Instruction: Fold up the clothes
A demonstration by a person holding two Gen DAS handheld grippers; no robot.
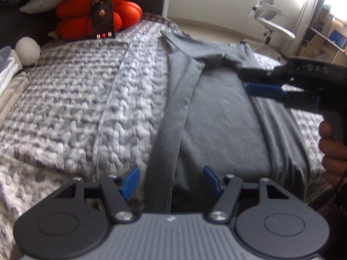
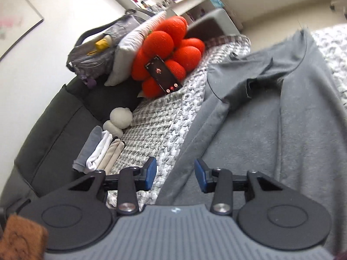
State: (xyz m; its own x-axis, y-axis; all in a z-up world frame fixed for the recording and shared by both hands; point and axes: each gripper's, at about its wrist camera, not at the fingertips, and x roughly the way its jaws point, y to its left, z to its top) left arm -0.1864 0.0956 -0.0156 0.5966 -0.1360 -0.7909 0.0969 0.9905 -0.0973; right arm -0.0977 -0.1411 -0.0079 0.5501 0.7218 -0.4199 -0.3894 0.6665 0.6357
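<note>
While the grey garment [image 1: 216, 112] lies spread over the bed's knitted blanket [image 1: 82, 99] toward its far edge, the left tool [image 1: 171, 179] and the right tool [image 2: 175, 173] hover above it, jaws wide, holding nothing.

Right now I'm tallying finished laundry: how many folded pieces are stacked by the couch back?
3: a grey piece nearest the couch back, a white piece in the middle, and a beige piece against the patterned blanket. More may be hidden beneath them.
</note>
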